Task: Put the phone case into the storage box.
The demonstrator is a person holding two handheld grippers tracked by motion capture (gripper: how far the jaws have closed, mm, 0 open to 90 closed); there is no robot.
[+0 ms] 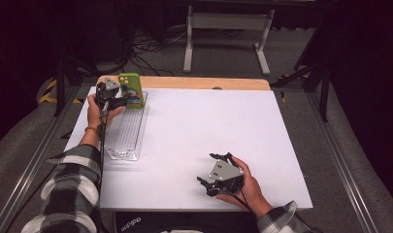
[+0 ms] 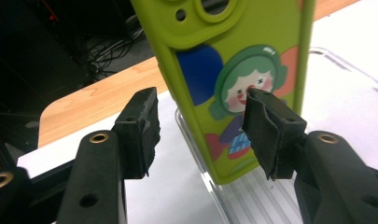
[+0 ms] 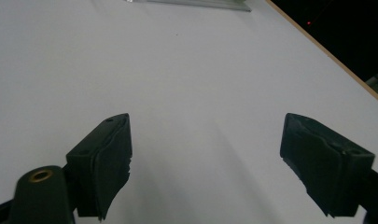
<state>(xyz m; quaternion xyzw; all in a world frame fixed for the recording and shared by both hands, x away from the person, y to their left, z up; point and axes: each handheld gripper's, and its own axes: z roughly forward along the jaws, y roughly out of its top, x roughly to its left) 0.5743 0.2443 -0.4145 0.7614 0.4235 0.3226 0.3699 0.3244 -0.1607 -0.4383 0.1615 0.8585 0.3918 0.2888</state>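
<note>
A lime-green phone case (image 1: 131,91) with a cartoon clown figure stands upright at the far end of a clear ribbed tray (image 1: 126,136) at the table's far left. My left gripper (image 1: 117,101) is beside it. In the left gripper view the case (image 2: 233,70) rises between the jaws: one pad (image 2: 266,130) lies against its printed face, while the other pad (image 2: 142,130) stands clear of its edge, so nothing is clamped. The tray's rim (image 2: 338,58) runs behind. My right gripper (image 1: 206,168) rests near the front edge, open (image 3: 205,158) over bare white surface.
A white board (image 1: 208,121) covers the table, with a wooden strip (image 1: 204,83) along its far edge. Beyond stand a white metal frame (image 1: 228,22) and loose cables on the floor. Dark rails flank both sides of the table.
</note>
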